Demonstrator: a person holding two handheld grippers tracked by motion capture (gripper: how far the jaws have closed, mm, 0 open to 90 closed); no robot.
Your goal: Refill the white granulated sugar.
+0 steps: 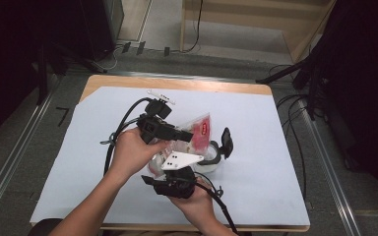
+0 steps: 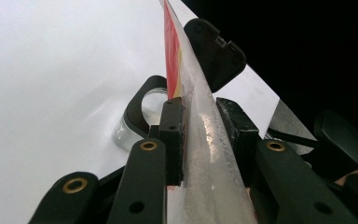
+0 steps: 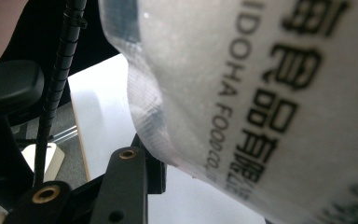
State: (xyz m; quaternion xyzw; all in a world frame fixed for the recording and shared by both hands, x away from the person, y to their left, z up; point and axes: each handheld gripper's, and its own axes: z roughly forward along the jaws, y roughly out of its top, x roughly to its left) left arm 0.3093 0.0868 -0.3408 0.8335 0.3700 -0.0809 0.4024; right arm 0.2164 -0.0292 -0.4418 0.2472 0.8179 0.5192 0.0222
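Landmark: glass jar point(image 1: 210, 158) with black collar and hinged black lid point(image 1: 226, 141), standing on the white-covered tabletop point(image 1: 266, 187).

Right gripper point(image 1: 177, 169): nearest the person, just on the near side of the jar, grey three-cornered plate on top. One finger point(image 3: 126, 179) lies against the lower edge of the pouch; whether the pair is clamped on it cannot be told.

Plastic pouch point(image 1: 197, 132): translucent, red label, black lettering, held above the tabletop just left of the jar and partly over it.

Left gripper point(image 1: 174, 133): left of the jar, fingers point(image 2: 172, 135) clenched on the pouch's edge, film pinched upright between them.

Small white object point(image 1: 160, 96): well beyond the jar, near the tabletop's far edge.
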